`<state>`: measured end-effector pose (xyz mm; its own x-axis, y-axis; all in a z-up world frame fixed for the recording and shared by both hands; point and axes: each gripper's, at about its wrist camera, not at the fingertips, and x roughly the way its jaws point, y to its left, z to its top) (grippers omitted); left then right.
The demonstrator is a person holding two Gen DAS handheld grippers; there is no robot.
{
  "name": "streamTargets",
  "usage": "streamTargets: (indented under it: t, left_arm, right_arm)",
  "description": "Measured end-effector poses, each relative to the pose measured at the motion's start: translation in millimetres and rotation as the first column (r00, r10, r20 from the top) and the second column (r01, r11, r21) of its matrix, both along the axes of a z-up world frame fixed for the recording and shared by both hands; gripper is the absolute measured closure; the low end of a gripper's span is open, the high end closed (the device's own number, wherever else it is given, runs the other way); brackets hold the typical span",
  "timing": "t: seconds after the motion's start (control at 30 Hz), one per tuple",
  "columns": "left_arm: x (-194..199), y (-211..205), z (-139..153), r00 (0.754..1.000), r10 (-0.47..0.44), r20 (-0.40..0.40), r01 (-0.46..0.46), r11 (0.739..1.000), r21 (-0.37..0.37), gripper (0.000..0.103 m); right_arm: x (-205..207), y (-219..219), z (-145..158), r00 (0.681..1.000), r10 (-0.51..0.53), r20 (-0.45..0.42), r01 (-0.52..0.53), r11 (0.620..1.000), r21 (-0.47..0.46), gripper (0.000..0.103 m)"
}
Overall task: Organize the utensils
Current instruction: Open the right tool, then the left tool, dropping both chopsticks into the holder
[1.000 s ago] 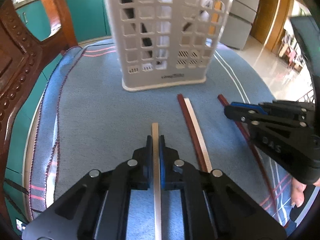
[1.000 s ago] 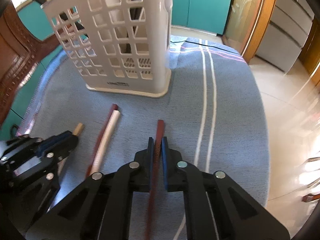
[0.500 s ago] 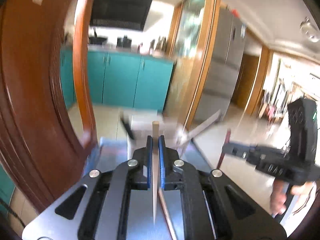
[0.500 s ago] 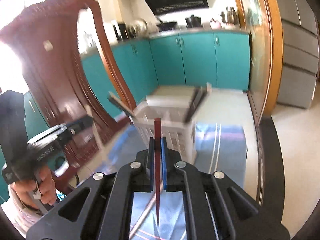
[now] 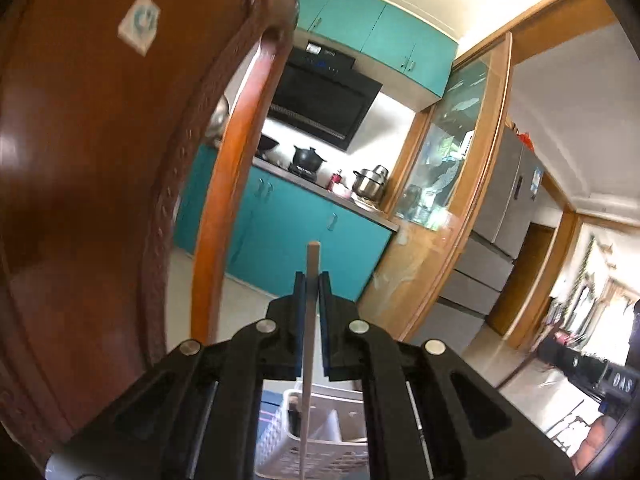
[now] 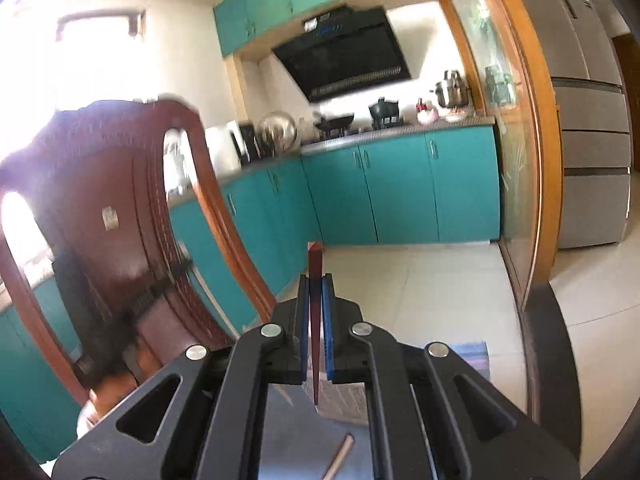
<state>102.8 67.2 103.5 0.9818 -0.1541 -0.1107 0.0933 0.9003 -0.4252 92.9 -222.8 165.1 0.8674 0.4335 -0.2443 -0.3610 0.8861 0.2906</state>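
My left gripper (image 5: 311, 280) is shut on a pale wooden chopstick (image 5: 309, 320), held upright and high. Its lower end hangs over the open top of the white plastic basket (image 5: 320, 444), which shows below between the jaws. My right gripper (image 6: 315, 282) is shut on a dark red chopstick (image 6: 315, 304), also held upright above the table. Another chopstick (image 6: 340, 454) lies on the blue cloth (image 6: 472, 356) below the right gripper. The basket is hidden in the right wrist view.
A carved brown wooden chair back (image 5: 100, 200) stands close on the left, and it also shows in the right wrist view (image 6: 120, 220). Teal kitchen cabinets (image 6: 400, 188), a range hood and a grey fridge (image 6: 588, 120) lie beyond.
Both grippers have lifted off the table with their chopsticks and tilted up. The left one has moved over the basket top; the views now face the kitchen.
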Motion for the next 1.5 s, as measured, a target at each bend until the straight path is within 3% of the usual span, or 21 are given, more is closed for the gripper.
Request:
streamTargets:
  t: [0.1, 0.2, 0.27, 0.37, 0.63, 0.7, 0.8, 0.87, 1.0, 1.13, 1.3, 1.37, 1.5]
  left_arm:
    - [-7.2, 6.7, 12.9, 0.999, -0.011, 0.033, 0.012, 1.000, -0.014, 0.096]
    - [-26.6, 16.0, 23.3, 0.993, 0.019, 0.116, -0.014, 0.999, -0.049, 0.096]
    - [-38.7, 18.6, 26.5, 0.980, 0.071, 0.188, -0.059, 0.996, -0.068, 0.096]
    - [-44.2, 14.2, 23.9, 0.963, 0.142, 0.228, -0.130, 0.989, -0.068, 0.096]
    - [-24.6, -0.5, 14.5, 0.966, 0.146, 0.214, -0.138, 0.989, -0.050, 0.096]
    - [-24.3, -2.6, 14.0, 0.963, 0.155, 0.219, -0.149, 0.988, -0.042, 0.096]
    - [-21.4, -7.8, 12.6, 0.956, 0.169, 0.239, -0.168, 0.985, -0.023, 0.096]
    - [-18.4, -9.1, 10.1, 0.955, 0.163, 0.246, -0.165, 0.986, -0.010, 0.096]
    - [-1.2, -26.0, 5.5, 0.968, 0.115, 0.224, -0.124, 0.992, 0.028, 0.096]
    - [9.6, -50.7, 0.1, 0.970, 0.103, 0.218, -0.132, 0.983, 0.125, 0.096]
    - [31.2, -72.9, -17.6, 0.989, 0.059, 0.139, -0.087, 0.974, 0.207, 0.096]
    - [37.2, -74.3, -21.2, 0.993, 0.018, 0.113, -0.040, 0.980, 0.195, 0.096]
    - [43.2, -75.4, -26.9, 0.997, 0.021, 0.077, -0.037, 0.977, 0.212, 0.096]
  right_arm:
    - [-0.4, -10.1, 7.7, 0.993, -0.094, 0.071, 0.090, 0.994, 0.055, 0.096]
    - [4.2, -10.2, 2.8, 0.974, -0.186, 0.130, 0.180, 0.982, 0.052, 0.096]
    - [19.4, -2.5, -10.3, 0.979, -0.183, 0.084, 0.185, 0.983, -0.006, 0.096]
    - [38.7, 10.2, -33.1, 0.986, -0.167, 0.011, 0.167, 0.984, -0.060, 0.096]
    - [56.4, 37.0, -76.8, 0.987, -0.127, -0.101, 0.110, 0.981, -0.159, 0.096]
    - [54.5, 35.8, -79.1, 0.987, -0.123, -0.107, 0.104, 0.981, -0.164, 0.092]
    - [41.7, 24.0, -73.6, 0.991, -0.115, -0.074, 0.105, 0.986, -0.133, 0.075]
    - [28.4, 12.6, -68.0, 0.992, -0.118, -0.038, 0.114, 0.988, -0.100, 0.069]
    - [1.8, -9.8, -61.4, 0.994, -0.106, 0.023, 0.106, 0.994, -0.009, 0.062]
    - [-14.2, -20.6, -62.3, 0.998, 0.035, 0.057, -0.037, 0.999, 0.034, 0.058]
    - [-12.6, -2.2, -86.1, 0.976, 0.218, -0.030, -0.219, 0.972, -0.088, 0.056]
    - [-6.8, 7.3, -100.5, 0.970, 0.225, -0.090, -0.236, 0.963, -0.127, 0.059]
    - [13.6, 24.1, -147.9, 0.934, 0.208, -0.290, -0.264, 0.949, -0.169, 0.065]
